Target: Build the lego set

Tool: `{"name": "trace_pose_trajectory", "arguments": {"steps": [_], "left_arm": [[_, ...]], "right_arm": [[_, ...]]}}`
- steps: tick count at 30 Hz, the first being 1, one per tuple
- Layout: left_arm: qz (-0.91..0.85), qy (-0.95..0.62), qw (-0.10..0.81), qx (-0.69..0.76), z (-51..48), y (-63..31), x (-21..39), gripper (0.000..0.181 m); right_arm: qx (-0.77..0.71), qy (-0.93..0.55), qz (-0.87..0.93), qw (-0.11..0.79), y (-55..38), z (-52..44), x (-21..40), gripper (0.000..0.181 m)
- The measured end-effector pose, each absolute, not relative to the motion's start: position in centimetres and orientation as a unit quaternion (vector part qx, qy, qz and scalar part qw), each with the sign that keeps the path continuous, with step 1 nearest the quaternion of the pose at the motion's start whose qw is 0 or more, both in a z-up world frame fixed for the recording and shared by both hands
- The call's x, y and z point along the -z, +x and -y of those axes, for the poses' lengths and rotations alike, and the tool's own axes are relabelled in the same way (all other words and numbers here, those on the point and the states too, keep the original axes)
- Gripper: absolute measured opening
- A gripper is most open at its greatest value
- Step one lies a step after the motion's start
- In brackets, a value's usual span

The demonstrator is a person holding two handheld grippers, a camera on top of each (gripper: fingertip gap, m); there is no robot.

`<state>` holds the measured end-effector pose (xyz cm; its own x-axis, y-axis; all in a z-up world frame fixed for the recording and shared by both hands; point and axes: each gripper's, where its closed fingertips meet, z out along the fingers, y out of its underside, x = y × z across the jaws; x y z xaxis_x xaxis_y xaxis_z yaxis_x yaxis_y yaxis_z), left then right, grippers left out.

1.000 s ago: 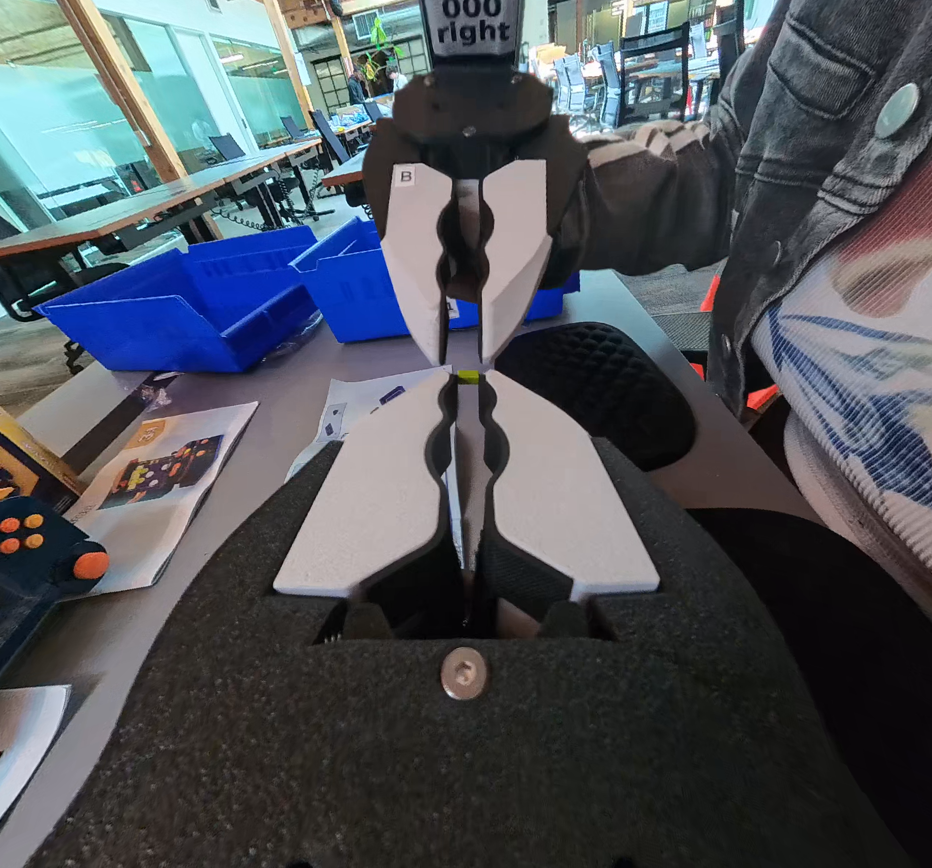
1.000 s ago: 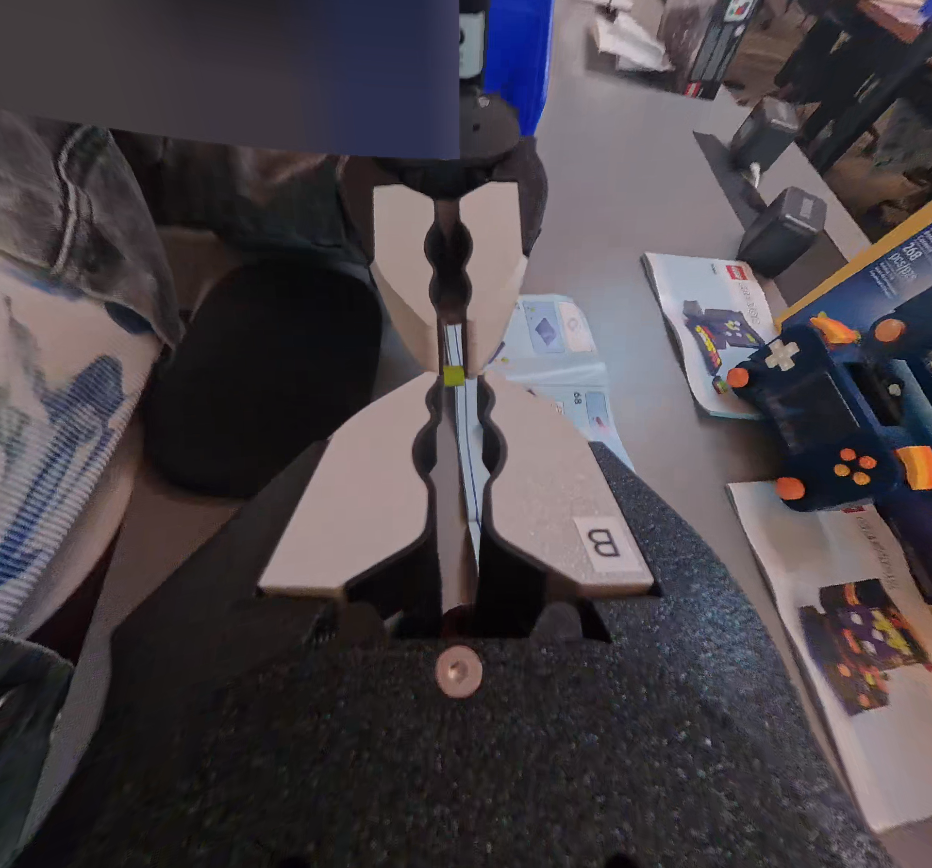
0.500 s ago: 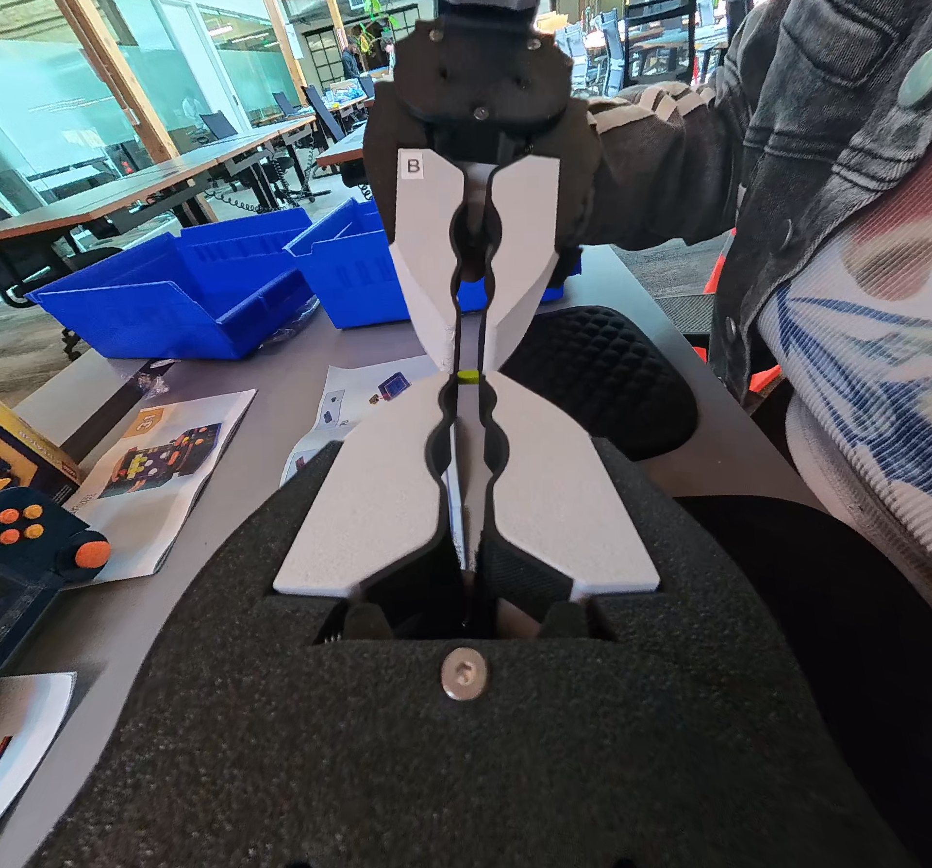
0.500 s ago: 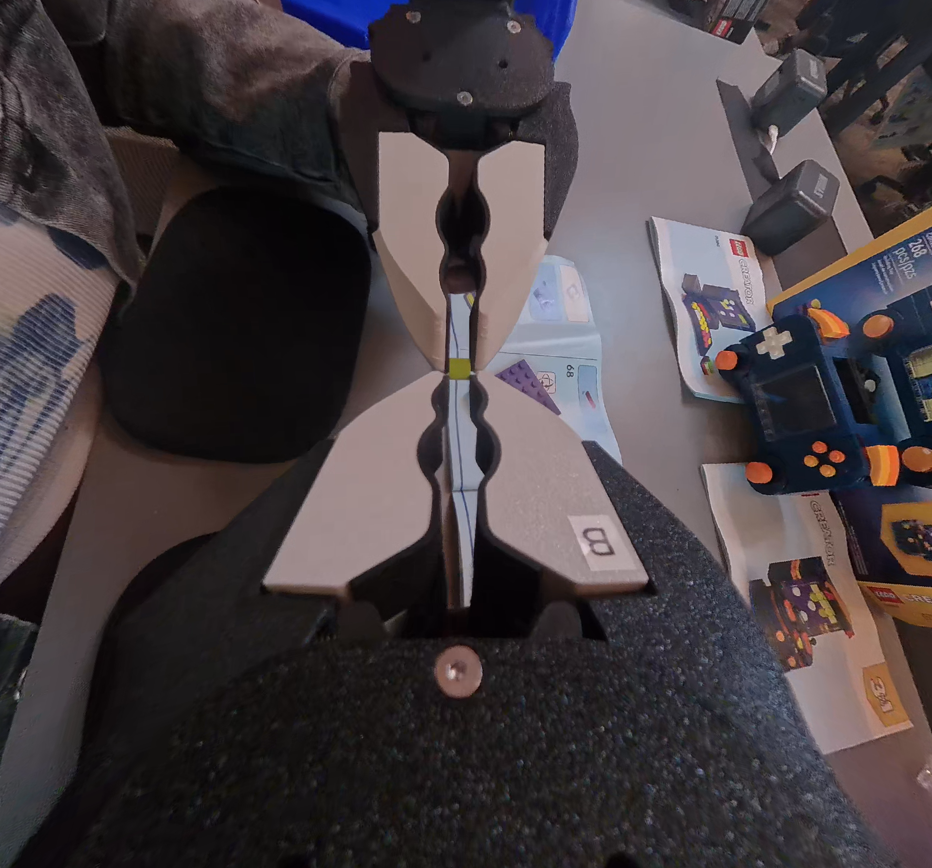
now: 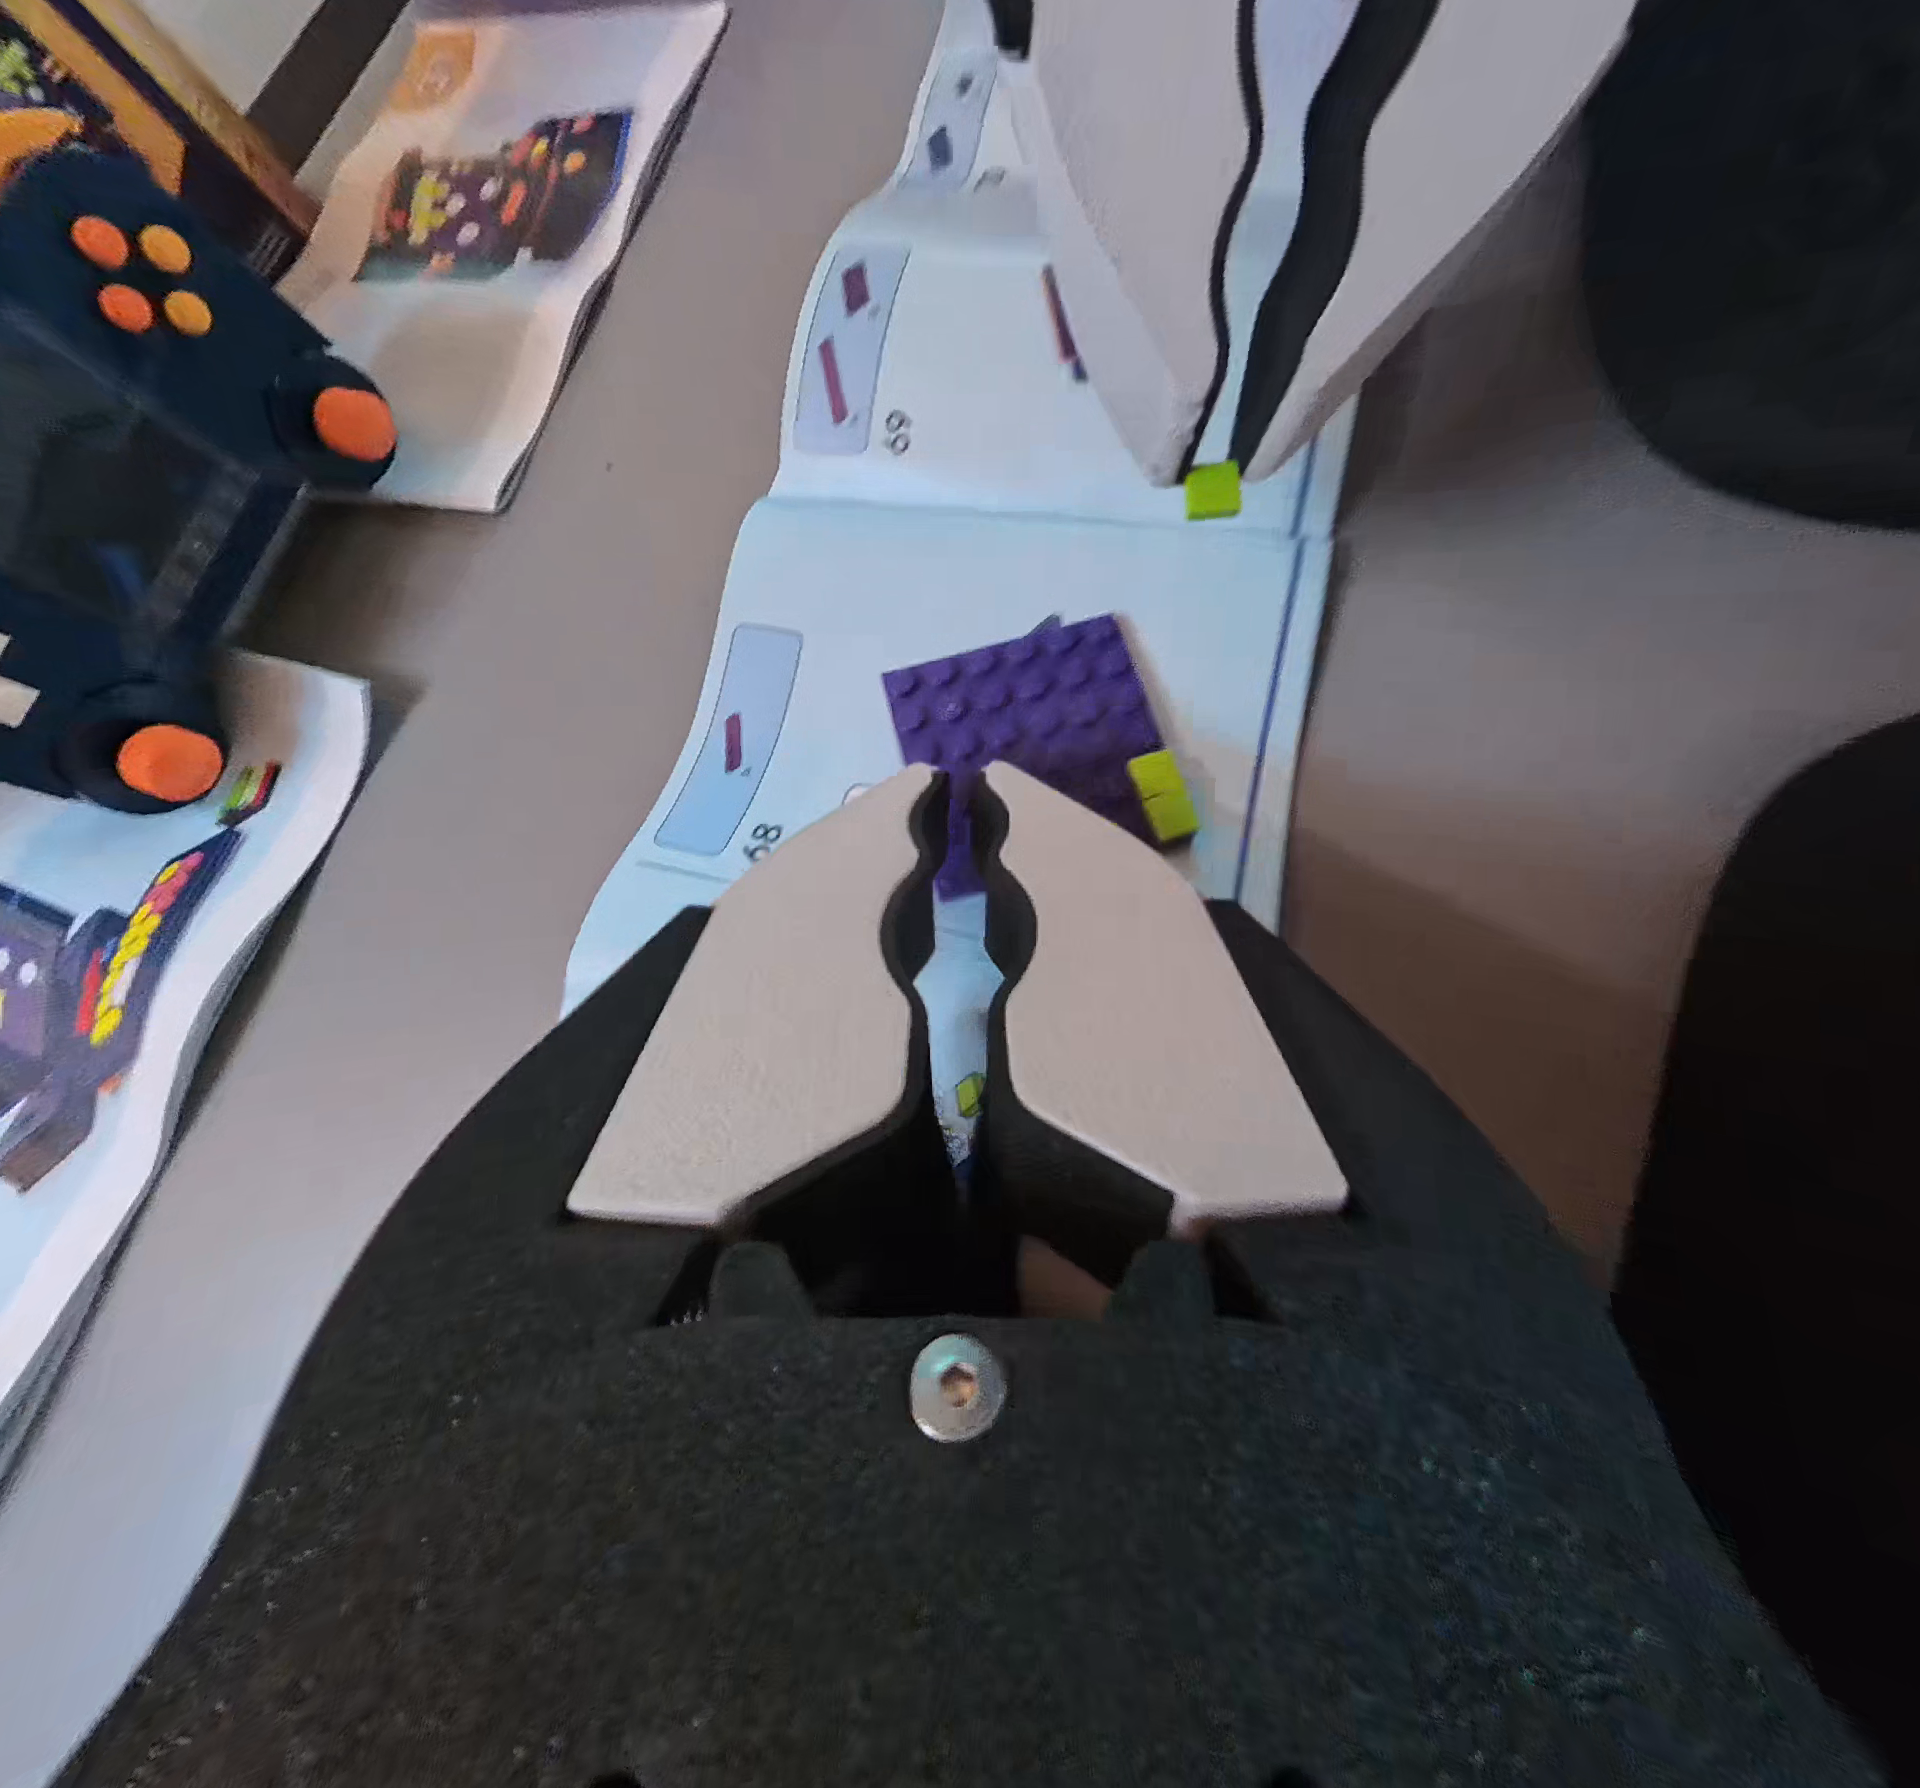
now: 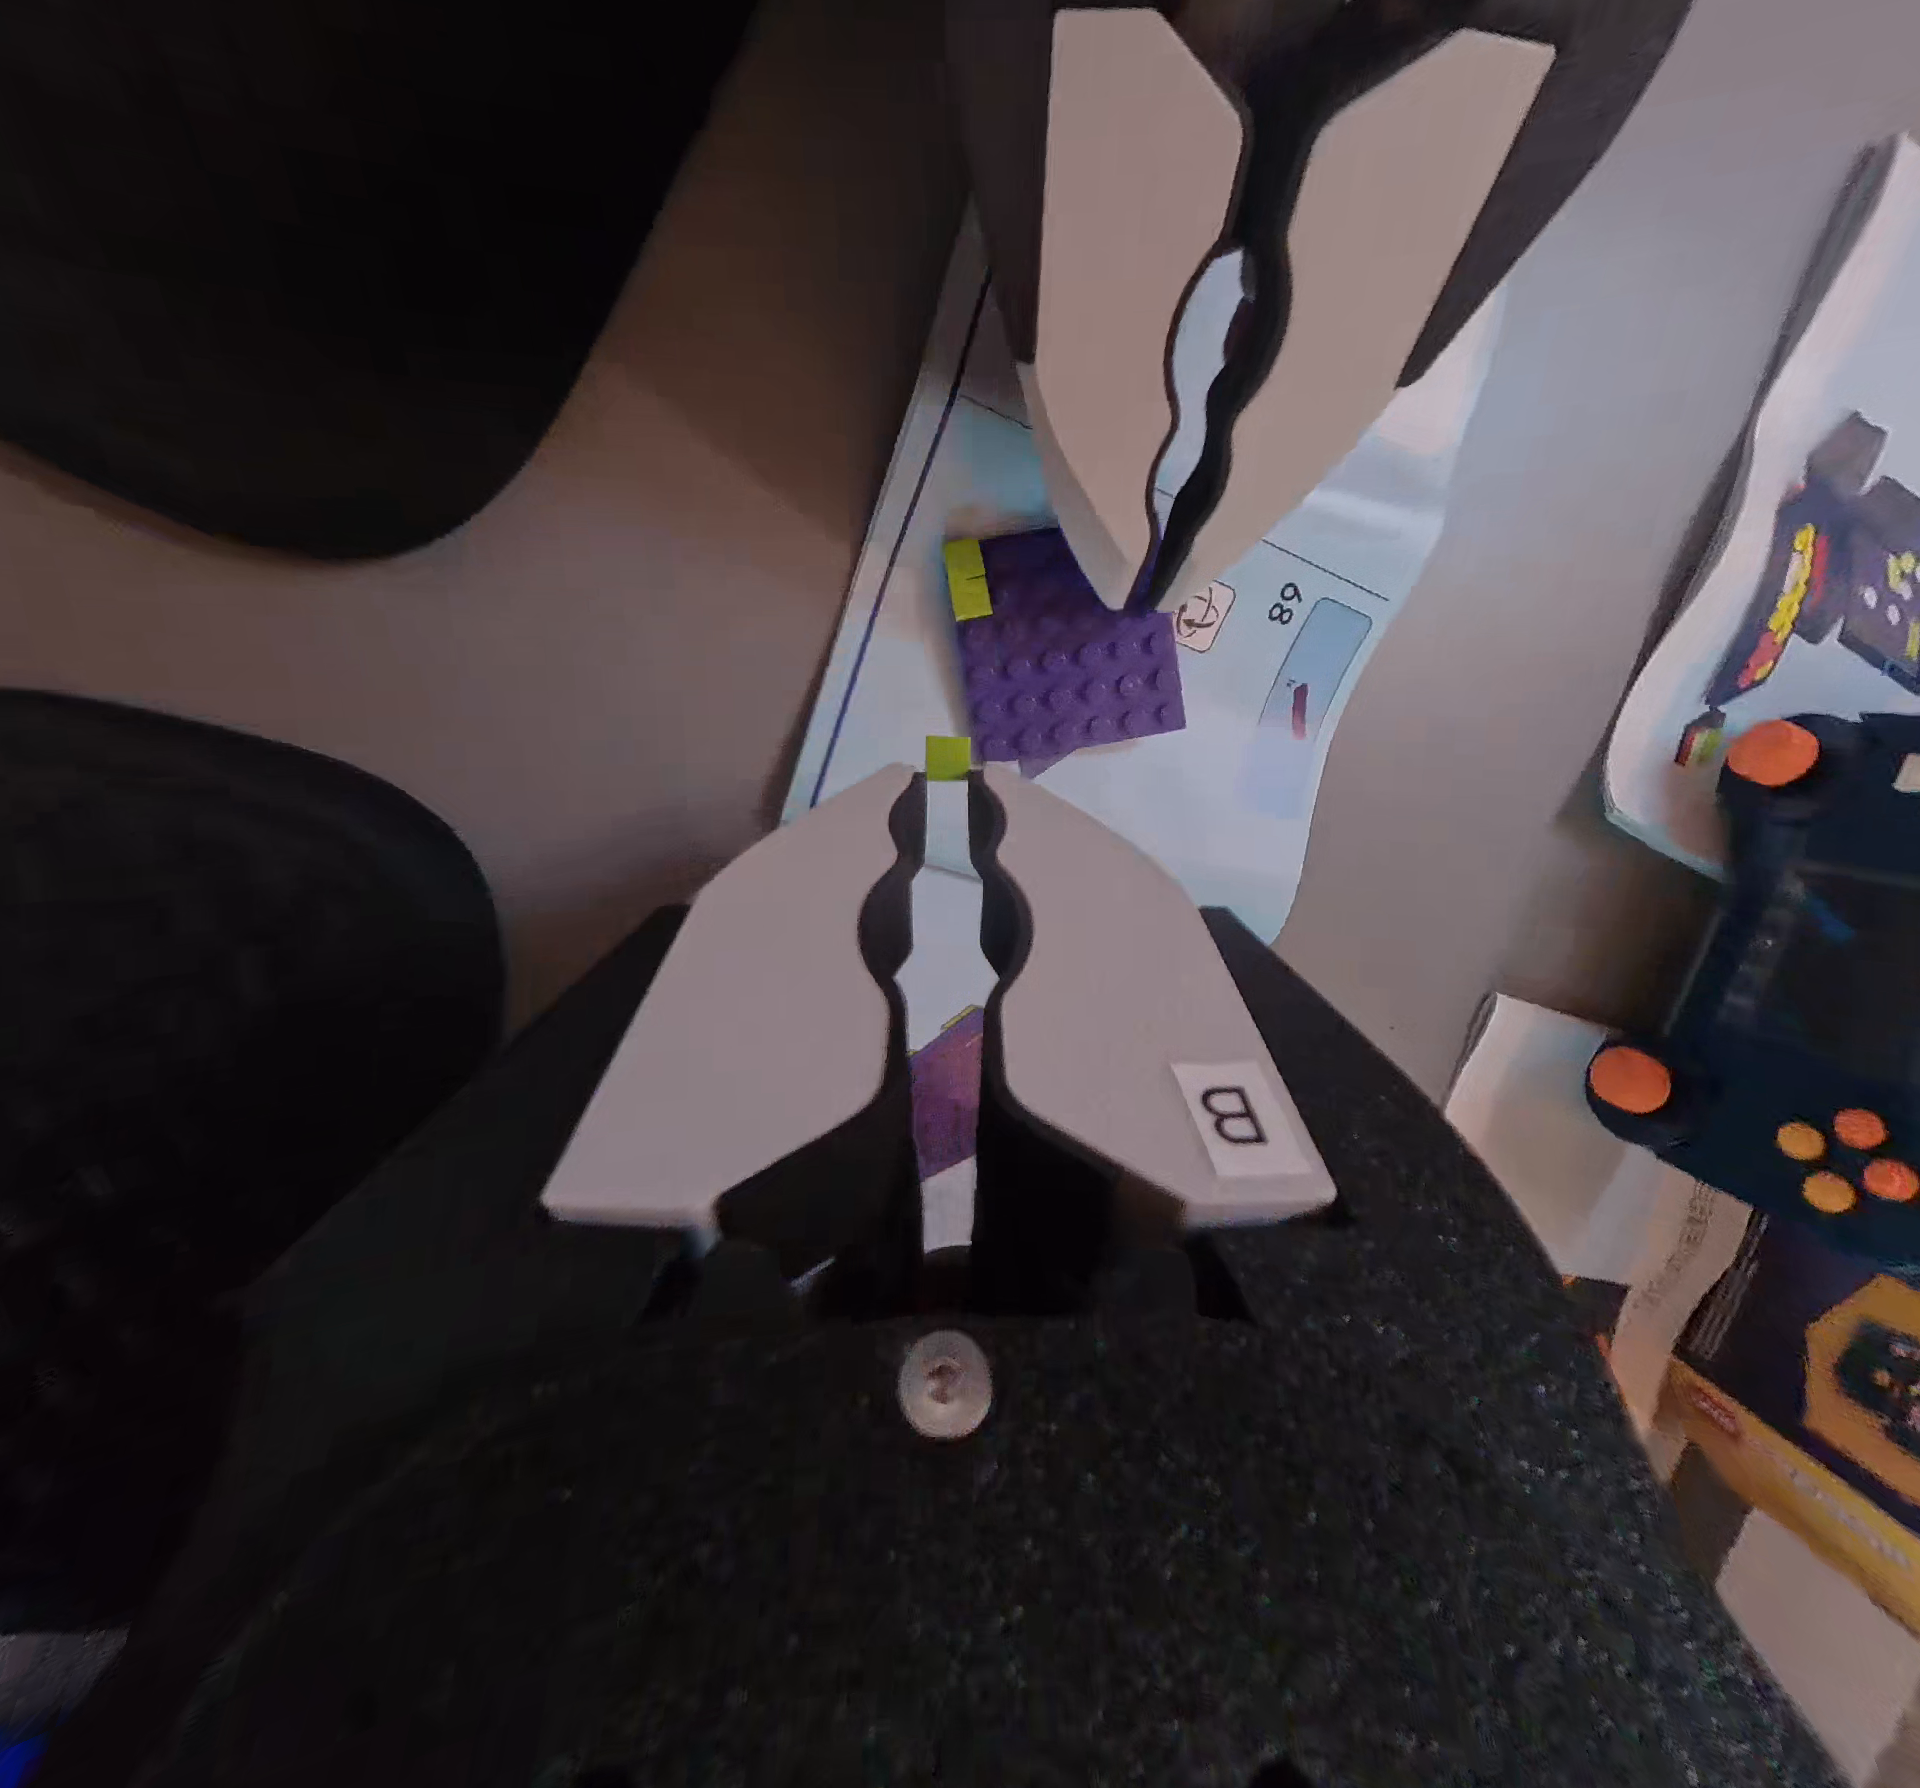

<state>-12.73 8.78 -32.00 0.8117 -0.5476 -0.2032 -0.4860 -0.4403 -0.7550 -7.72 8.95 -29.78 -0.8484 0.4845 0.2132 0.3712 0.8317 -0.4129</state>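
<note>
Right gripper (image 6: 945, 774) clamped on a small lime tile (image 6: 947, 758), jutting toward 12 o'clock past the fingertips. Left gripper (image 5: 958, 782) nearly closed, nipping the near edge of a purple plate (image 5: 1023, 699). Plate flat on an open instruction booklet (image 5: 997, 559), long axis running 9 to 3, lime bricks (image 5: 1161, 791) at its 4 o'clock corner.

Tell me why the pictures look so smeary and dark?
Left wrist view: motion blur smears the booklets and toy game console at left; the purple plate stays sharper. Right wrist view: dimmer, the black cushion nearly featureless, right edge streaked, lime tile still crisp.
</note>
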Motion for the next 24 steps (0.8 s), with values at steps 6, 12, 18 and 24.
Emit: {"name": "trace_pose_trajectory", "arguments": {"steps": [6,12,18,24], "left_arm": [[-0.301,-0.854,0.418,0.076,-8.5,-12.4,33.1,0.0],[-0.3,-0.855,0.416,0.08,-8.5,-12.4,33.2,0.0],[-0.299,-0.855,0.416,0.081,-8.5,-12.4,33.2,0.0],[-0.299,-0.855,0.416,0.081,-8.5,-12.4,33.2,0.0]], "right_arm": [[-0.143,-0.17,0.966,0.131,-8.2,-9.1,30.7,0.007],[-0.164,-0.146,0.968,0.122,-9.0,-9.2,32.2,0.007],[-0.165,-0.139,0.969,0.117,-9.4,-9.0,32.9,0.007],[-0.16,-0.133,0.972,0.11,-9.5,-8.9,33.2,0.007]]}}
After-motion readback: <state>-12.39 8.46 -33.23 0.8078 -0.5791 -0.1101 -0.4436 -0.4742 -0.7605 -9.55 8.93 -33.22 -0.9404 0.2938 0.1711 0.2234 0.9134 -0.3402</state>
